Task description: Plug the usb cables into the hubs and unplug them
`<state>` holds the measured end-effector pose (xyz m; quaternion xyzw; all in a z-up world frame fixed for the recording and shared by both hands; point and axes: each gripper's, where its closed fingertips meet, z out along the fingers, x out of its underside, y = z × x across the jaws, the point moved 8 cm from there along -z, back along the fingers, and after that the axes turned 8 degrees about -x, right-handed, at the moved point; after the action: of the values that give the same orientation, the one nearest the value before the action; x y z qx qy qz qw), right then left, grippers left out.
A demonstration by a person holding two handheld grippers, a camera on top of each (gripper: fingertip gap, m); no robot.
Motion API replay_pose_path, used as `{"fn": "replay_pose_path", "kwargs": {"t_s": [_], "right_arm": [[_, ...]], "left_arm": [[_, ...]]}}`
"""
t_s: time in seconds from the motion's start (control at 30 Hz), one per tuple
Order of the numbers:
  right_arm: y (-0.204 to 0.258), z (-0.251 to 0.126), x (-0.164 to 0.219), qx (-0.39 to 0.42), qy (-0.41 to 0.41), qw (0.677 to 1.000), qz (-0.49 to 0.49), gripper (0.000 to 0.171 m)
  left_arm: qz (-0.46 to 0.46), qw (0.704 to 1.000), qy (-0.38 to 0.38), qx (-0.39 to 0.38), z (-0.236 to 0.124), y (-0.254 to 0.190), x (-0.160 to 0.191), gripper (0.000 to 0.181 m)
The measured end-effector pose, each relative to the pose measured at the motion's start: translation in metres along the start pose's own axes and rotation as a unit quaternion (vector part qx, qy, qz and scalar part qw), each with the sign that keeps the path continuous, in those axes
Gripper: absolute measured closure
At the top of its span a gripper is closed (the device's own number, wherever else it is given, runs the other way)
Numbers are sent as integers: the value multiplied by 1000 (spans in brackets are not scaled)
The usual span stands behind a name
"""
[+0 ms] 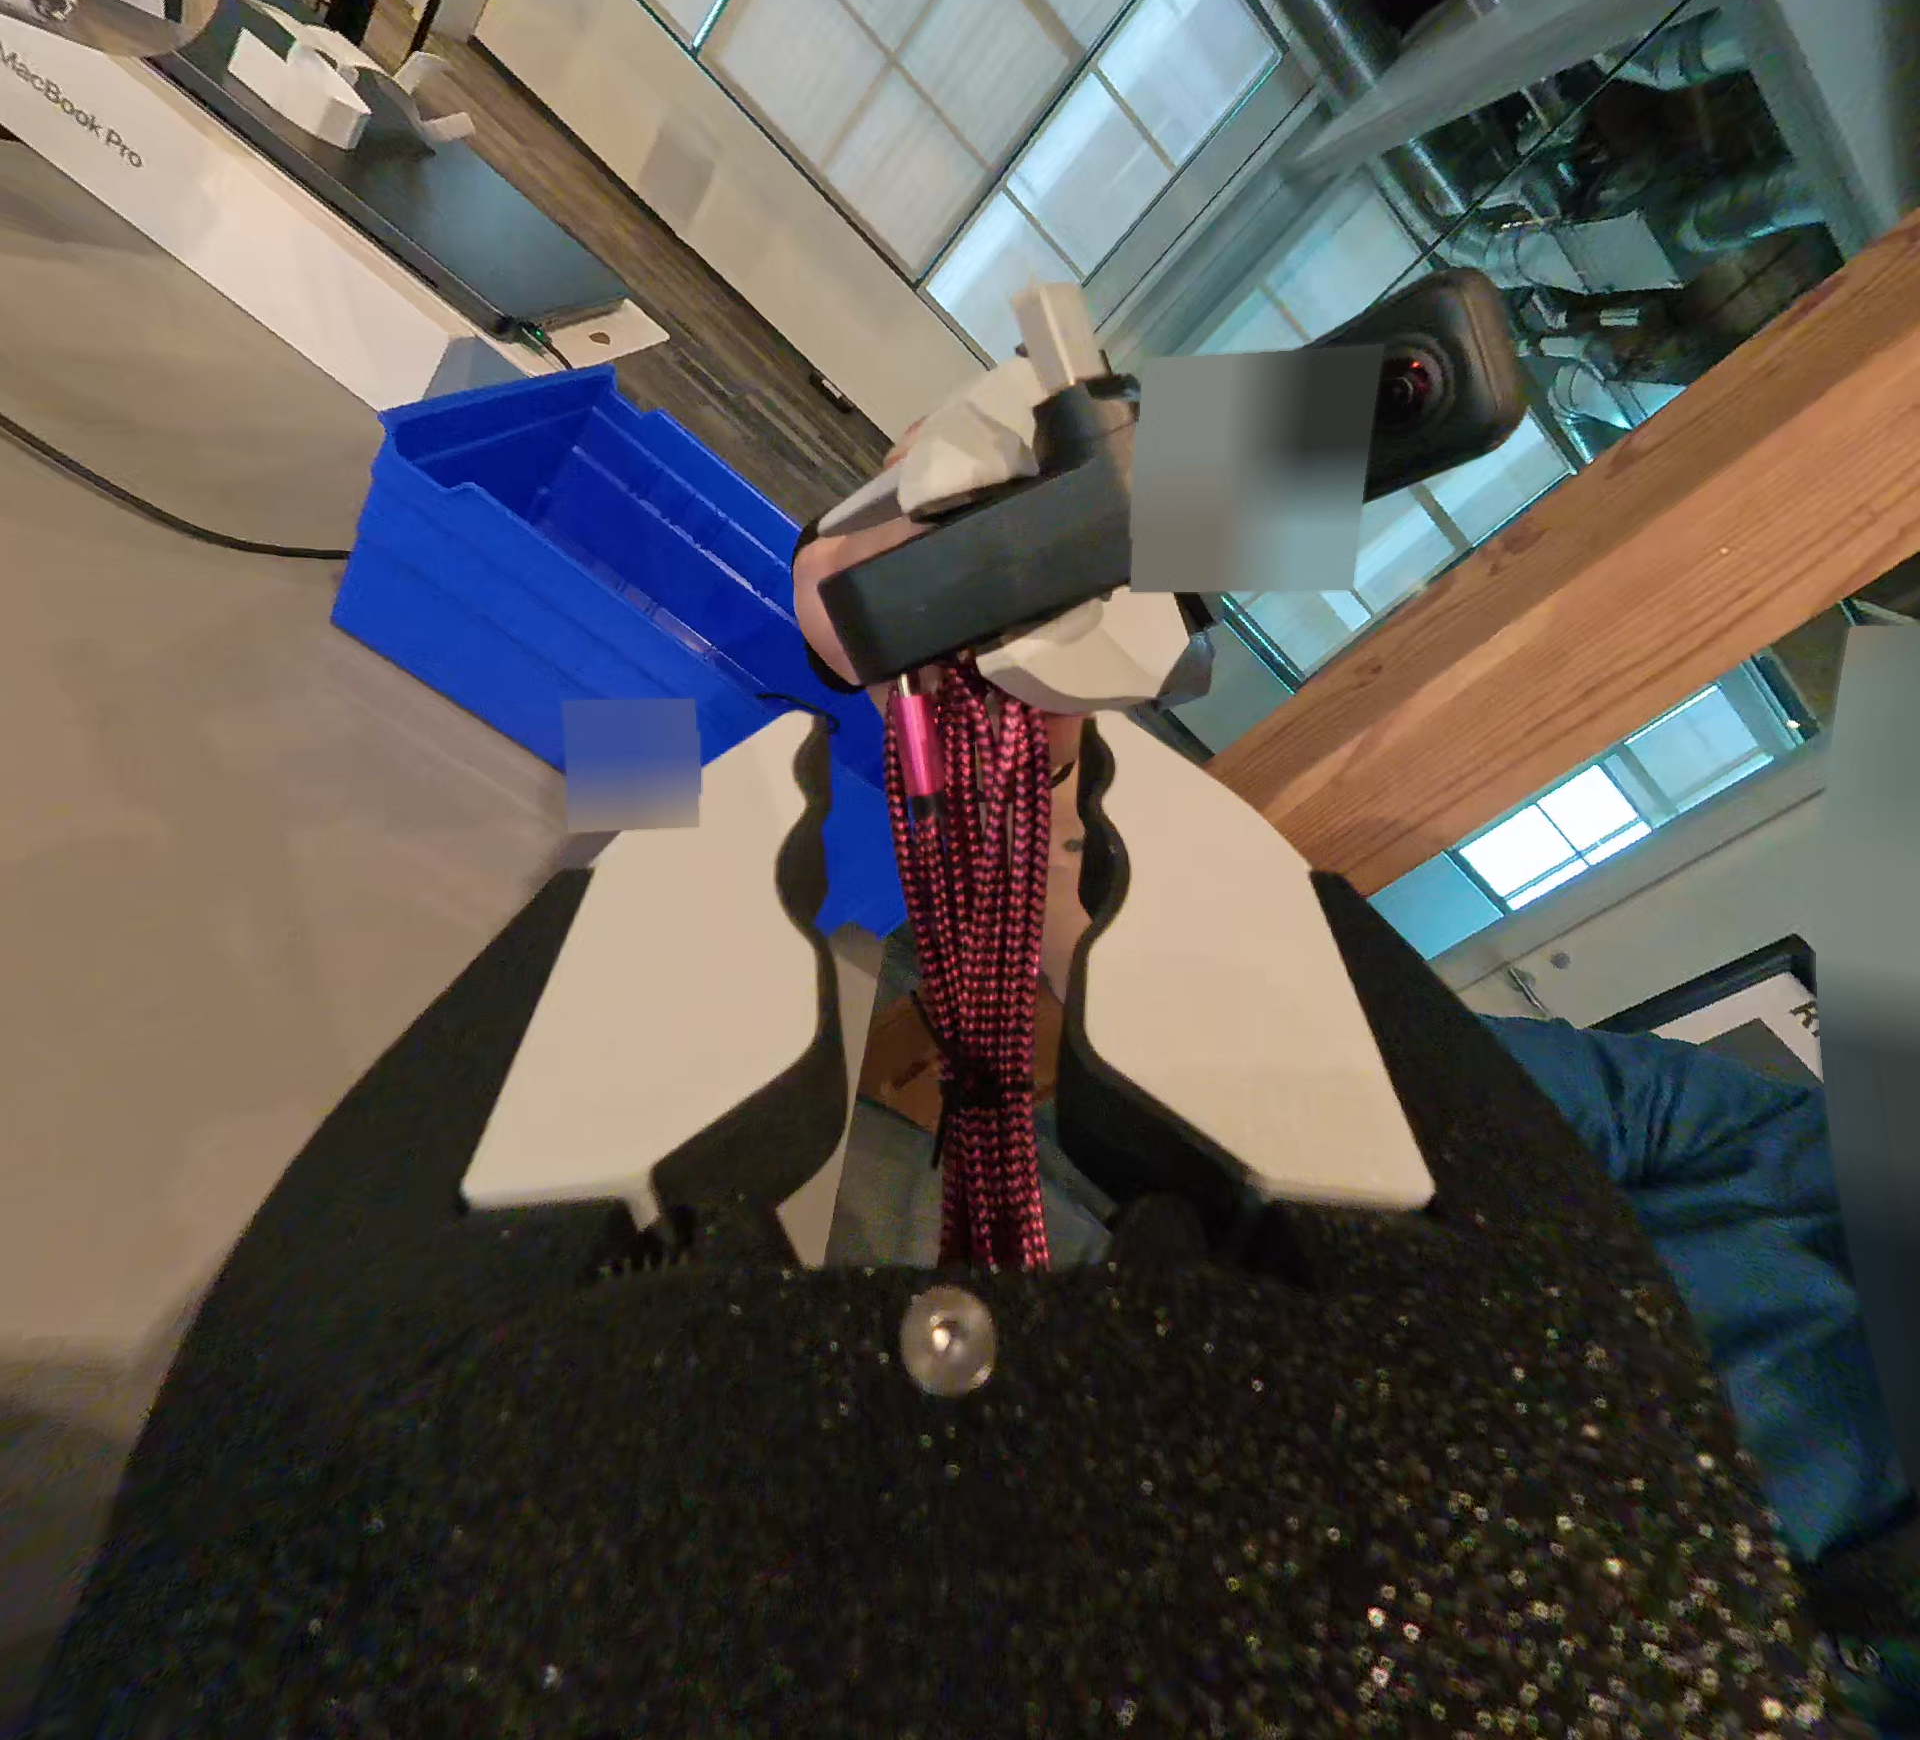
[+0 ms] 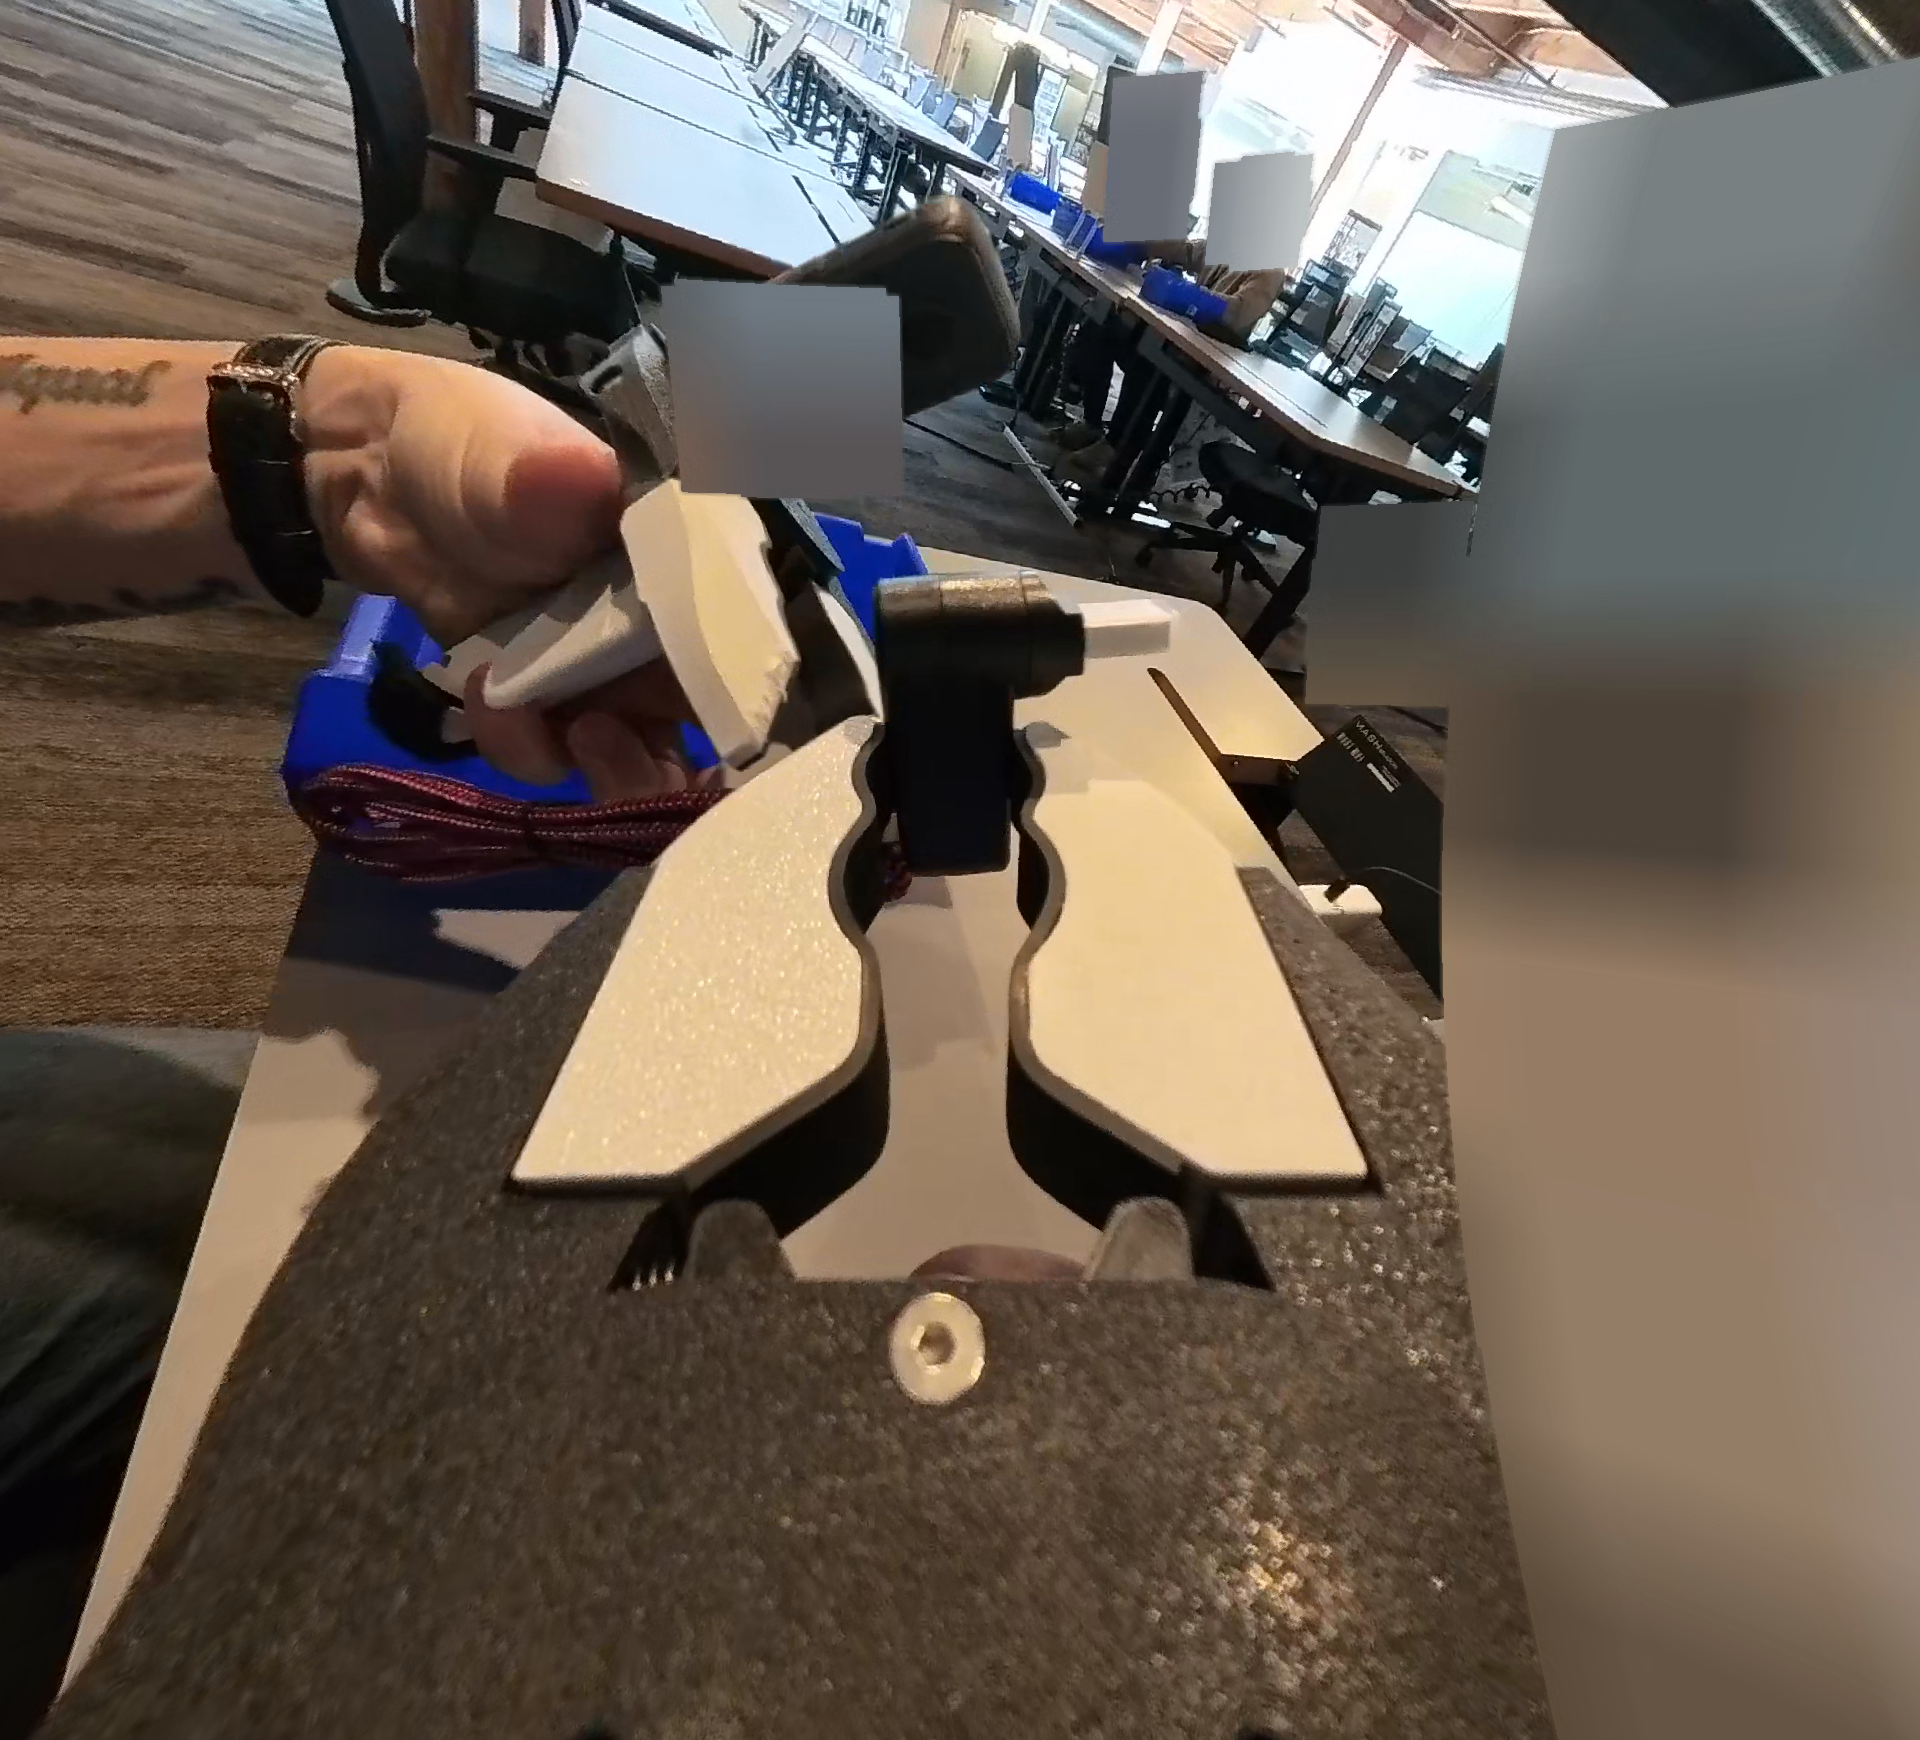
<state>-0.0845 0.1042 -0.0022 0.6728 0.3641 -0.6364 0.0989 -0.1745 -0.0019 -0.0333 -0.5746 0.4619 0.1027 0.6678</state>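
- Daylight pours through the windows [image 1: 935, 80] in the left wrist view; their panes are blown out to near white.
- In the right wrist view the far hall is overexposed, while the near floor stays dim.
- Wide-angle lenses bend straight lines strongly toward the edges.
- The counter [image 2: 1195, 682] shows a pale sheen.
- The person's hand [image 2: 447, 495] is softly motion-blurred.
- Grey mosaic patches cover parts of both pictures.

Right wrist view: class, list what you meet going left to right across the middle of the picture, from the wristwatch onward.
Black wristwatch → person's hand → white finger of the left gripper → black USB hub → hub's white plug.
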Motion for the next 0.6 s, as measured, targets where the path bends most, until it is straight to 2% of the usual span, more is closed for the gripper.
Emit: {"fn": "replay_pose_path", "kwargs": {"t_s": [0.4, 0.6], "right_arm": [[0, 3, 1, -9, -4, 1000, 10, 151], [2, 4, 0, -19, -10, 1000, 12, 151]], "left_arm": [[-22, 1000, -6, 20, -2, 5, 0, 163], [-32, 999, -13, 33, -4, 9, 1, 152]]}}
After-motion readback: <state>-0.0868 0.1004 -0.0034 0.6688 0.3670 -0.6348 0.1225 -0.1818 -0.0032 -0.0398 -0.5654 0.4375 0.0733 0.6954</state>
